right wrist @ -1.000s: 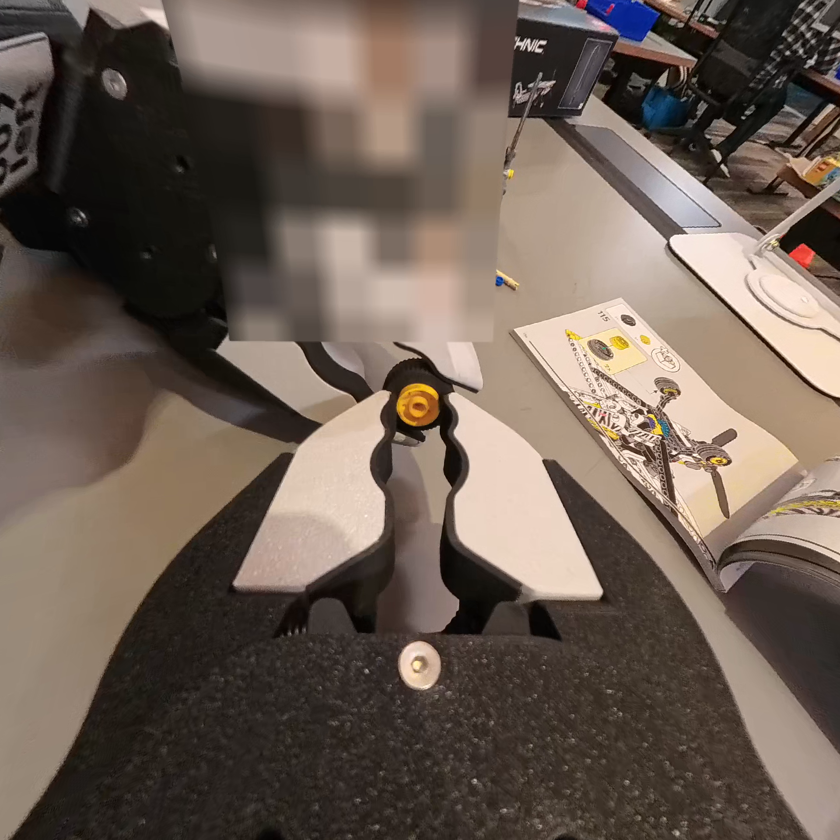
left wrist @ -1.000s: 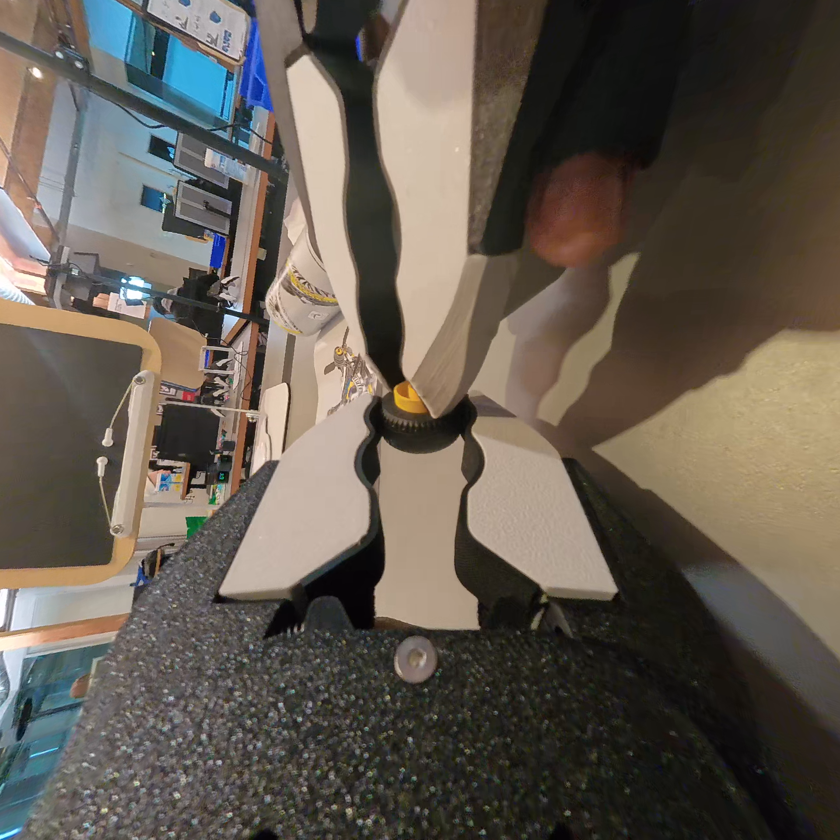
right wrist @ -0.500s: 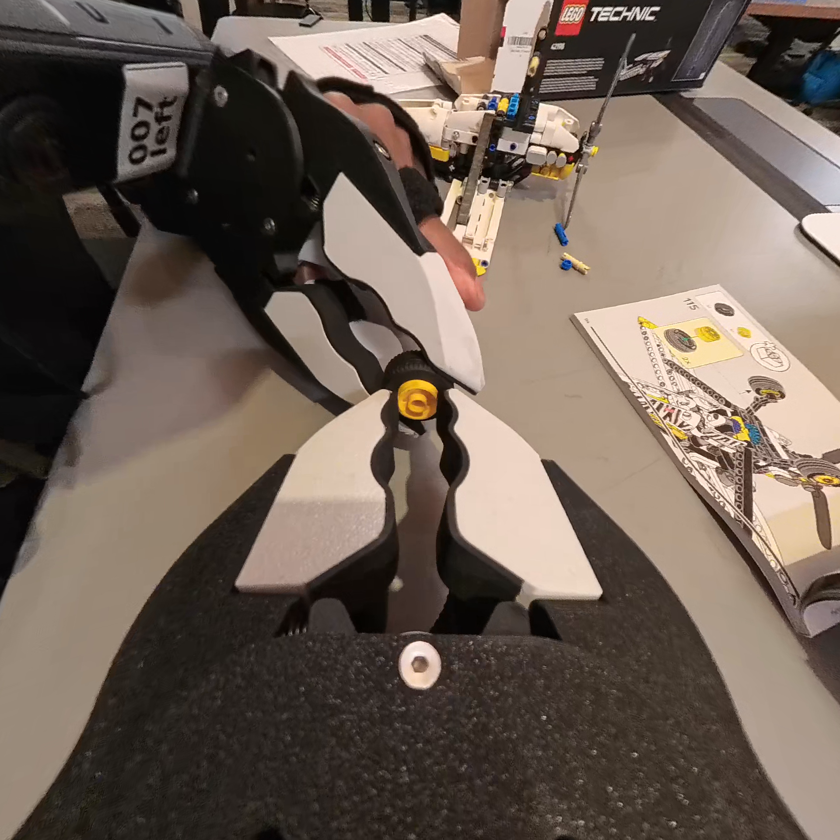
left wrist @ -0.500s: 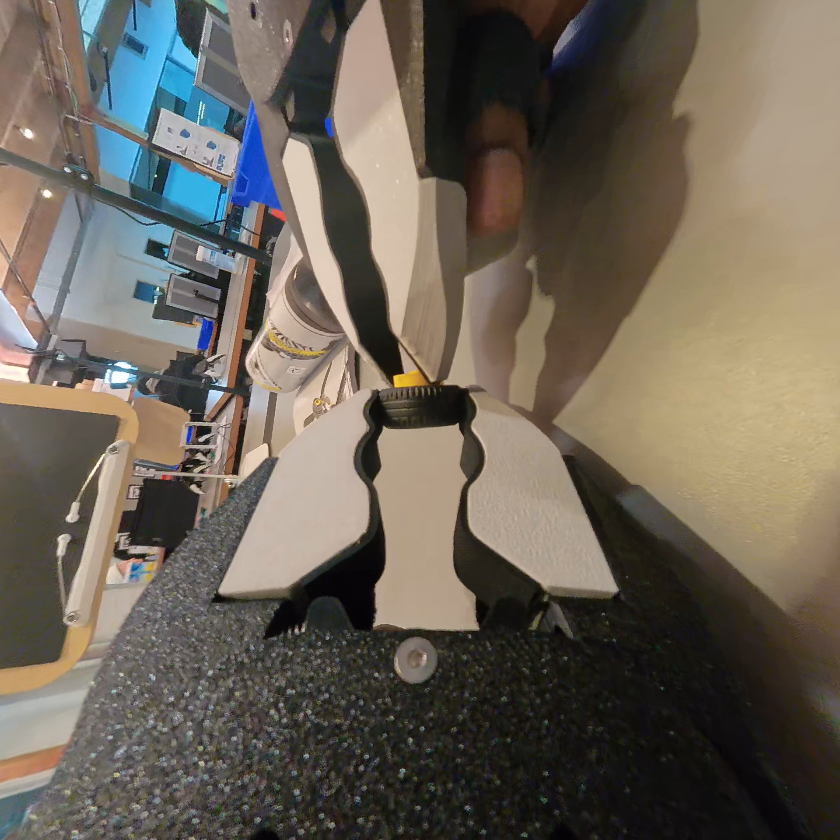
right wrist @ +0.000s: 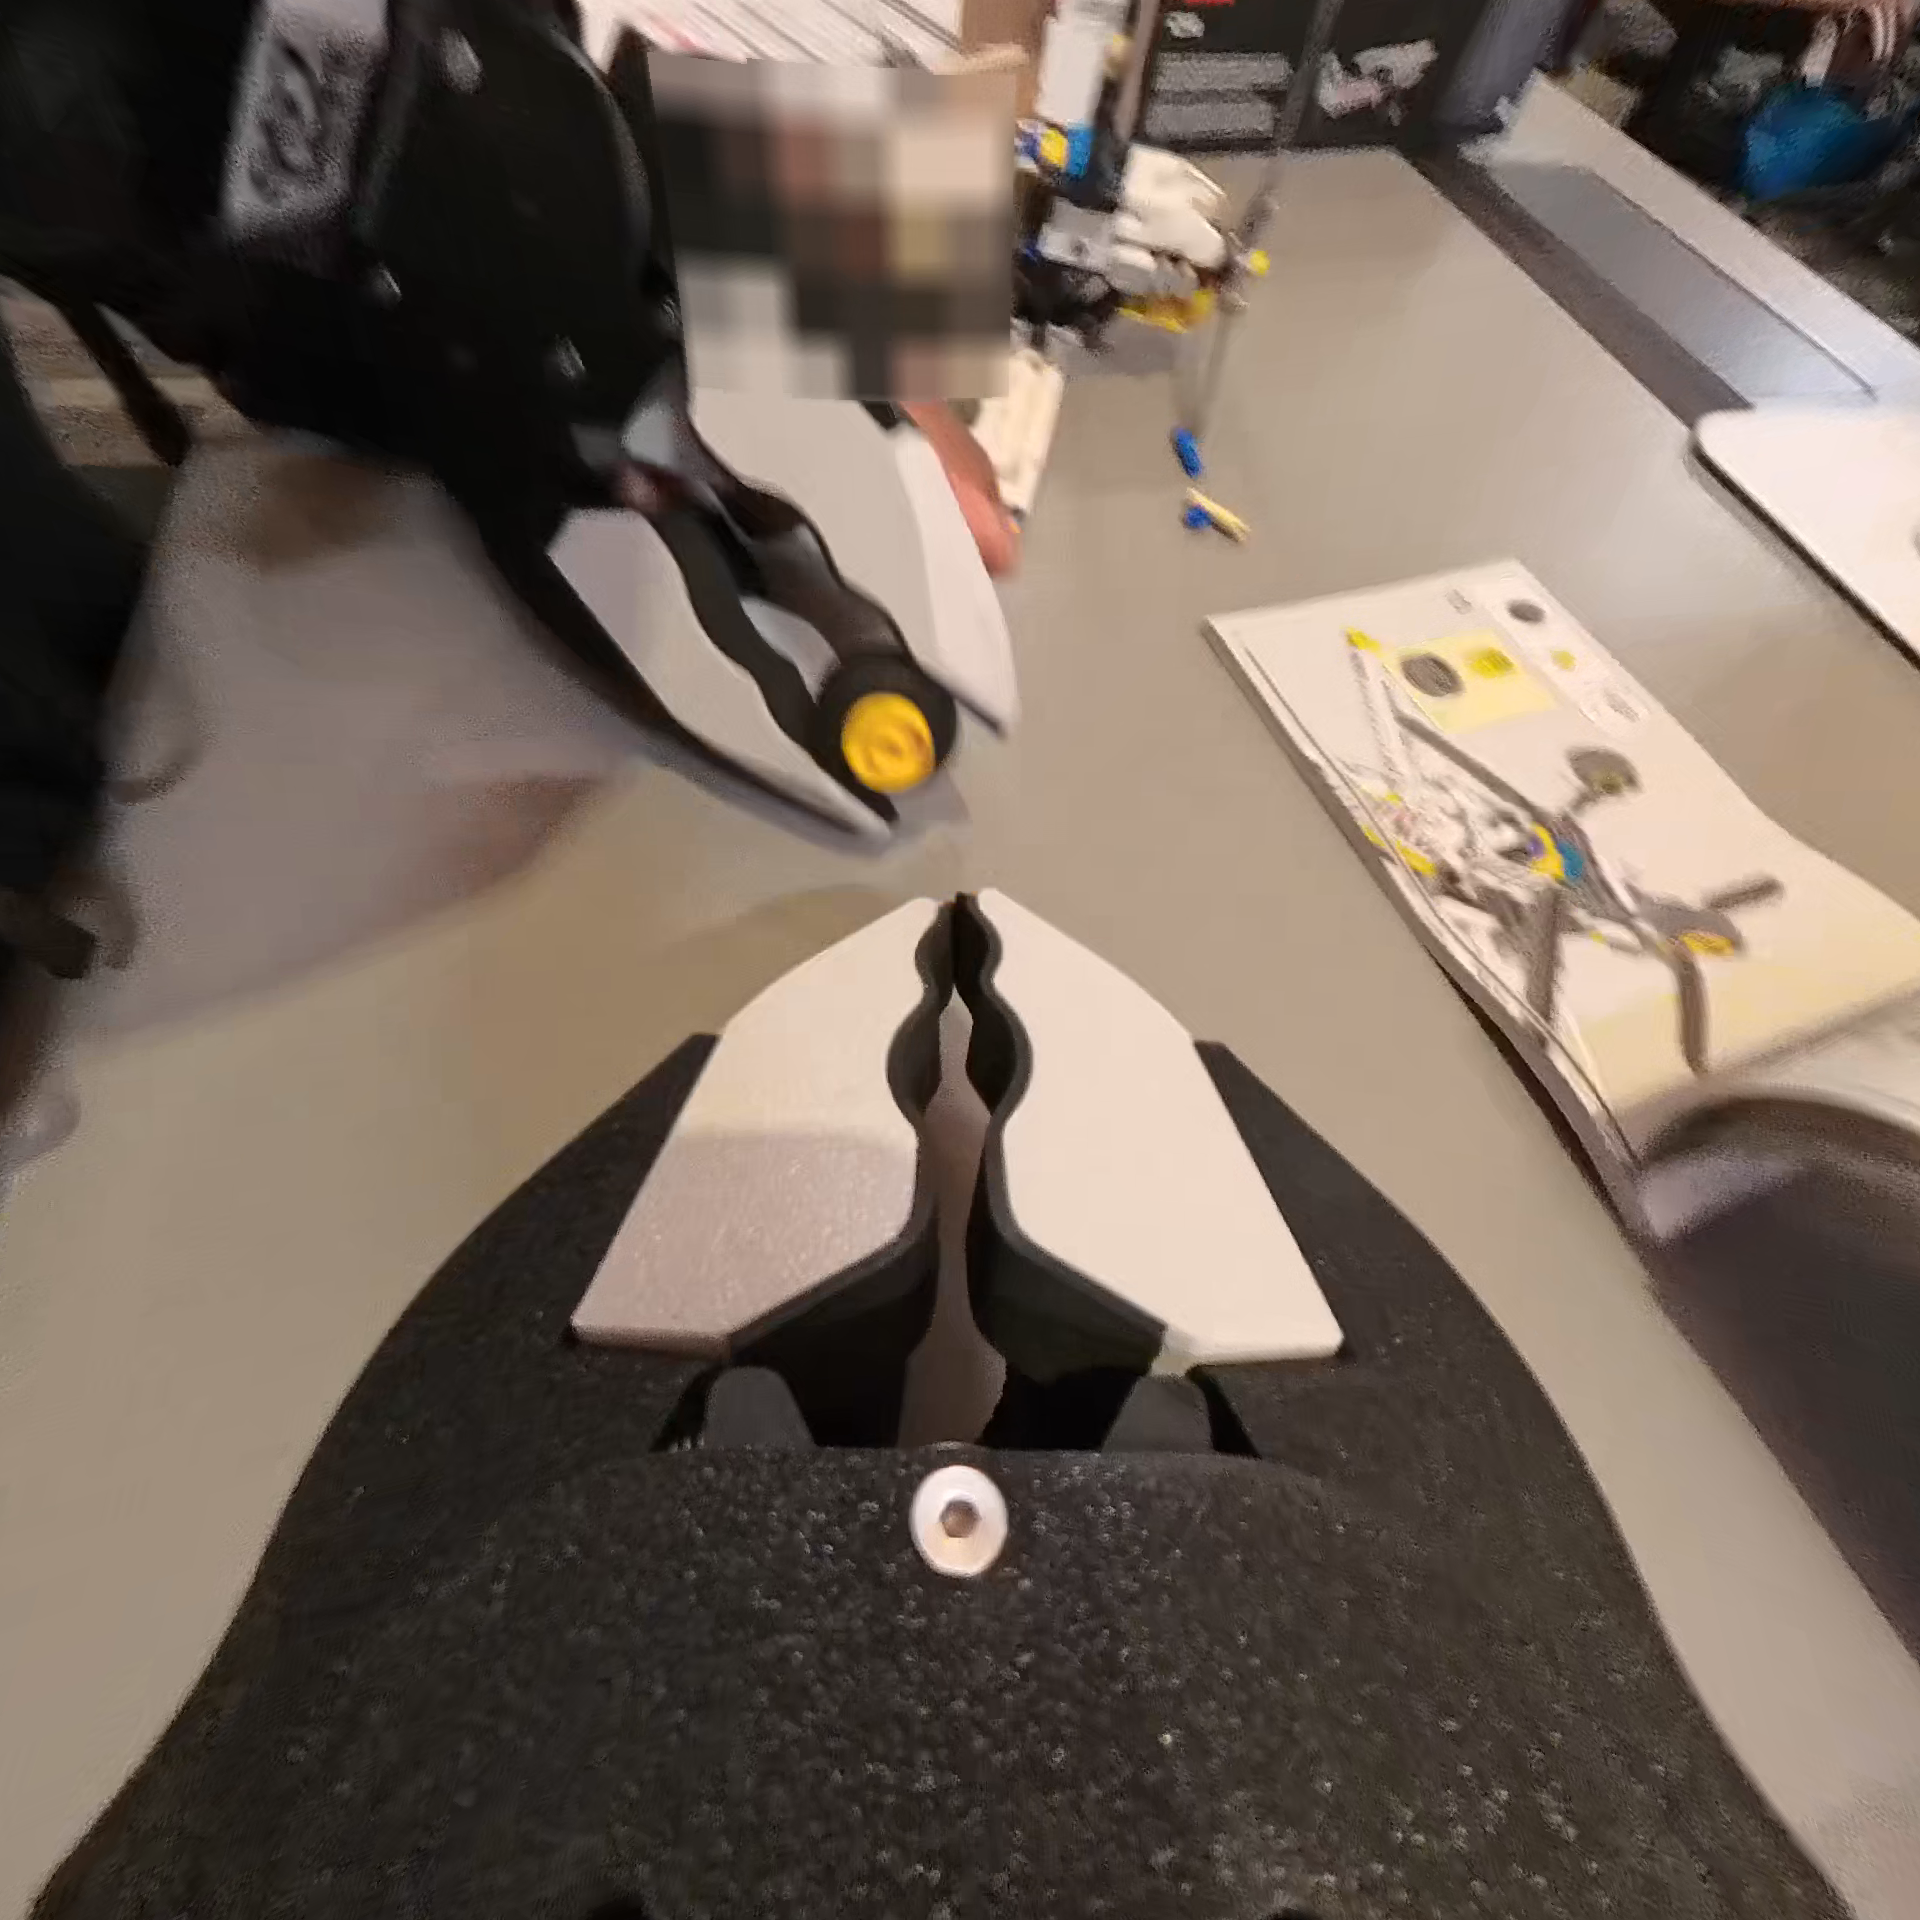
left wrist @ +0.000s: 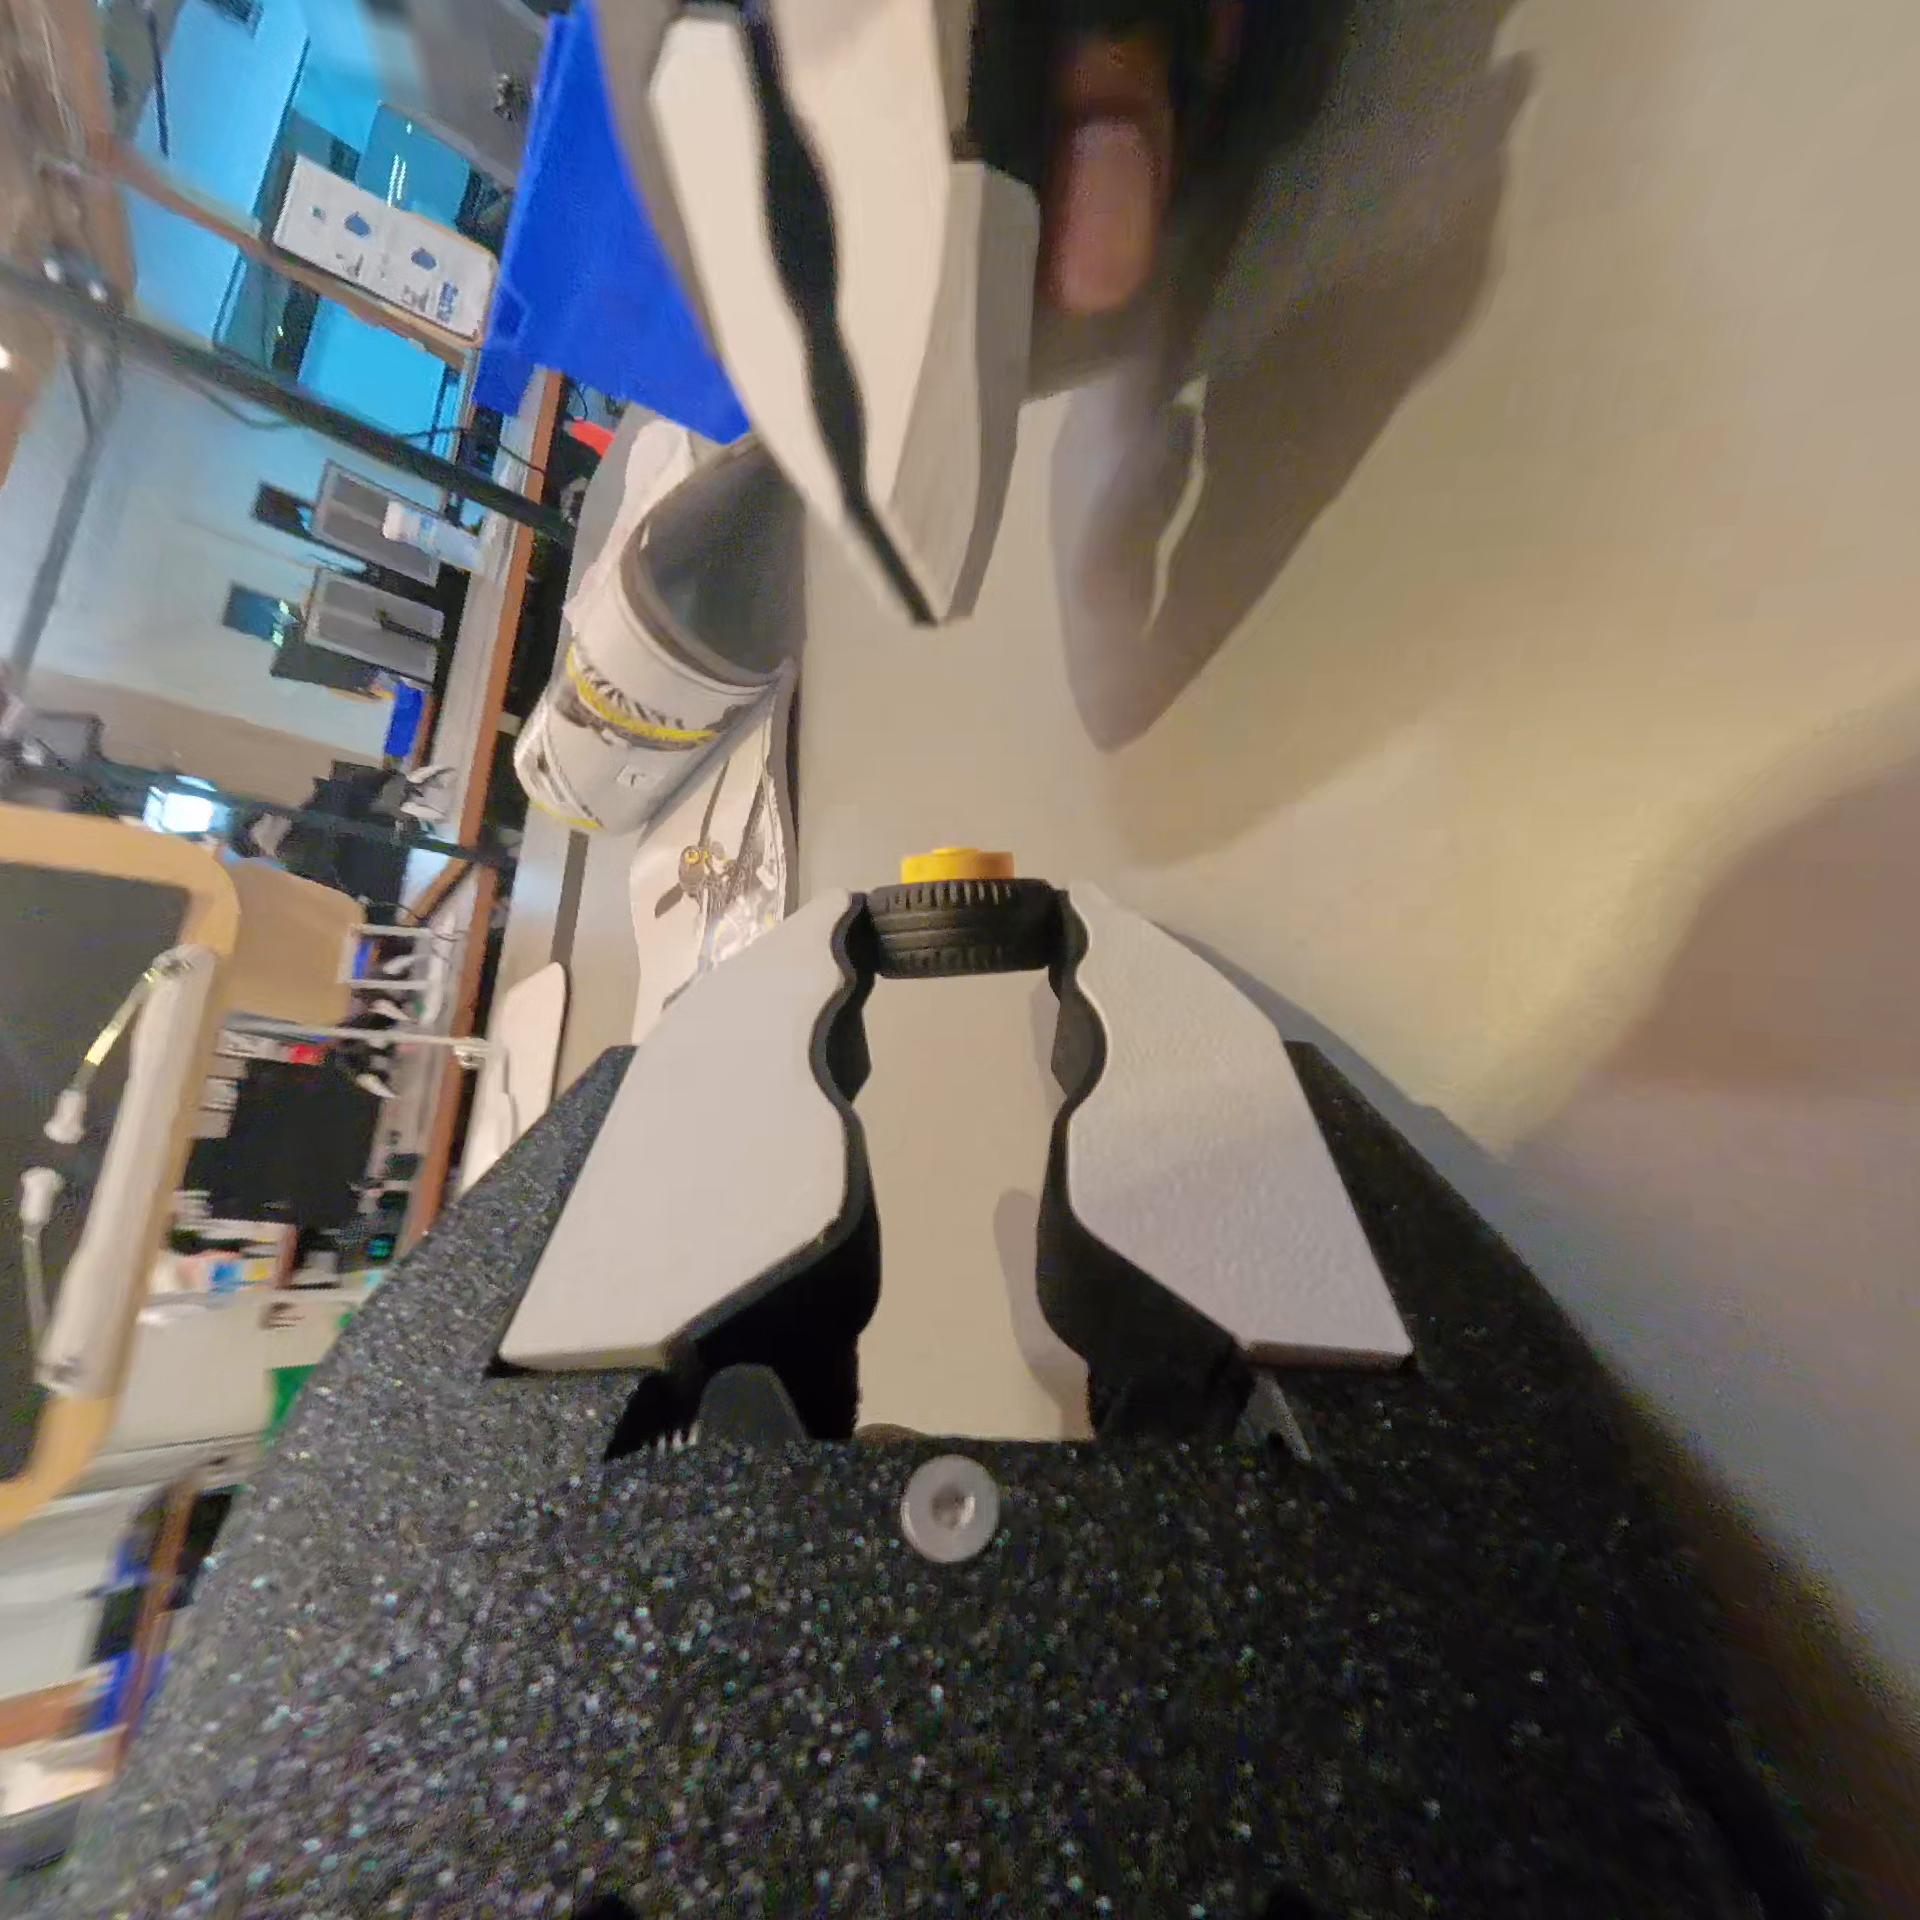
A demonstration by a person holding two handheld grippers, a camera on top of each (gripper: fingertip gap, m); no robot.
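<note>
- Your left tool (left wrist: 958,940) pinches a small black tyre with a yellow hub (left wrist: 956,914) right at its tips; both black pads press on the tread from either side, and the yellow hub pokes out past the tips.
- From the right wrist view the same wheel (right wrist: 883,740) sits in the left tool (right wrist: 894,758) above the grey surface (right wrist: 1195,831), hub facing the camera.
- Your right tool (right wrist: 961,906) is pressed together, its black pads meeting at the tips with nothing between them; it hangs over the surface just below and to the right of the wheel, apart from it.
- In the left wrist view the right tool (left wrist: 920,592) shows blurred above the wheel, tips together, with a fingertip of your hand (left wrist: 1107,229) behind it.
- An open instruction booklet (right wrist: 1538,831) lies on the surface towards its right edge, its pages curling up at the near end.
- Farther back stands a partly built white and yellow brick model (right wrist: 1132,260), with a few small blue and yellow pieces (right wrist: 1205,499) loose on the surface near it.
- A white pad (right wrist: 1829,499) lies at the far right edge.
- A dark box (right wrist: 1247,73) stands behind the model.
</note>
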